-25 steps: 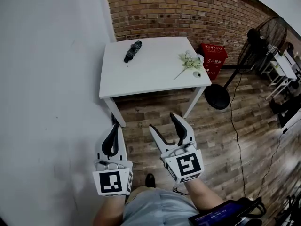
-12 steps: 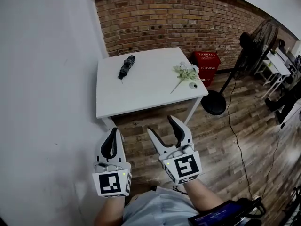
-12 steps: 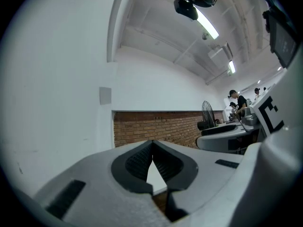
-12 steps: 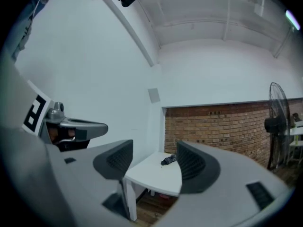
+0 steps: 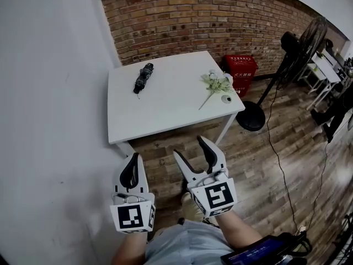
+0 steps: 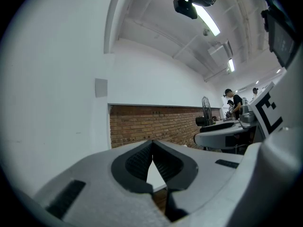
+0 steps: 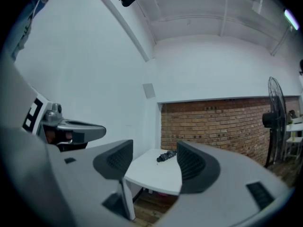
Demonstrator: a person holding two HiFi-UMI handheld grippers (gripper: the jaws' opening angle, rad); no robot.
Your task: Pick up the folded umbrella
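Note:
The folded umbrella (image 5: 142, 77), dark and short, lies at the far left of the white table (image 5: 165, 115) by the brick wall. It also shows in the right gripper view as the umbrella (image 7: 166, 155), between the jaws but far ahead on the table (image 7: 156, 176). Both grippers are held level over the wooden floor, short of the table's near edge. My left gripper (image 5: 131, 167) is shut with its tips together and nothing in it; its tips (image 6: 152, 148) meet in its own view. My right gripper (image 5: 192, 150) stands open and empty, and its own view shows the gripper (image 7: 152, 161) with a wide gap.
A spray of pale flowers (image 5: 216, 84) lies at the table's right side. A red bin (image 5: 240, 68) stands behind the table's right corner, with a standing fan (image 5: 302, 40) and its round base (image 5: 252, 116) beside it. A white wall (image 5: 49, 120) runs along the left. A cable (image 5: 276, 164) trails over the floor.
The table has drawn nearer and shifted left in the head view as both grippers moved toward it. The jaws look the same.

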